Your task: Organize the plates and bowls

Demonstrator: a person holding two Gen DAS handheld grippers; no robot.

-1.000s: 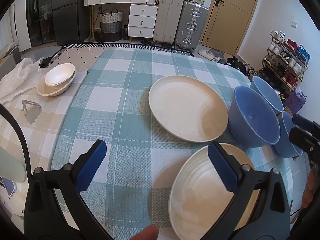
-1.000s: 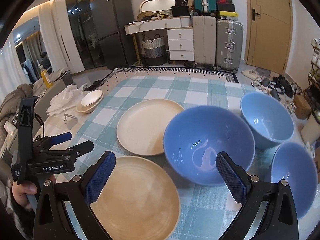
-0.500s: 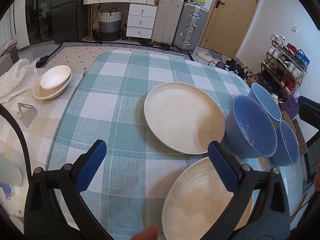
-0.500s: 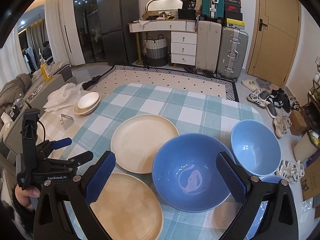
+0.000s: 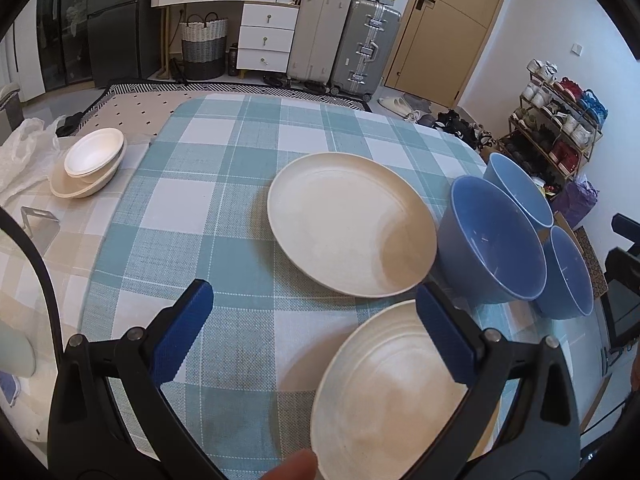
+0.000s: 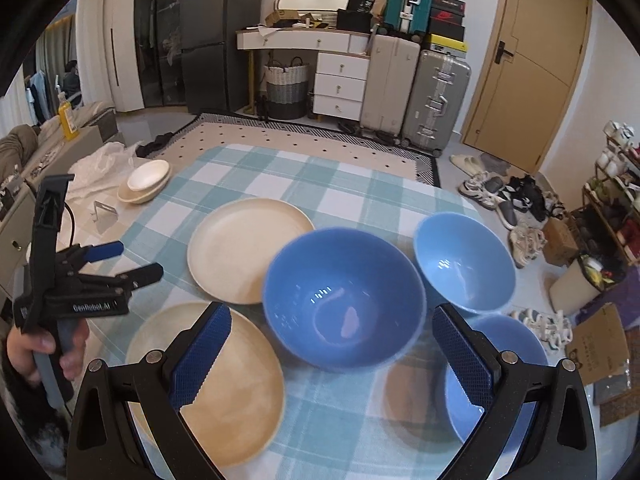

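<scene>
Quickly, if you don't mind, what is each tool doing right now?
Left tool: open, holding nothing, above the near plate.
Right tool: open, holding nothing, over the big blue bowl.

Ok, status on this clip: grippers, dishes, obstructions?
Left gripper open, empty. Right gripper open, above the big blue bowl. Plates and bowls unstacked on the table. No obstructions.

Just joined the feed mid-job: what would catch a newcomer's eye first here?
Three blue bowls cluster on the right of the teal checked tablecloth, the darkest and biggest nearest the open right gripper. Two cream plates lie to their left, one behind the other. The open left gripper hangs over the near plate.
</scene>
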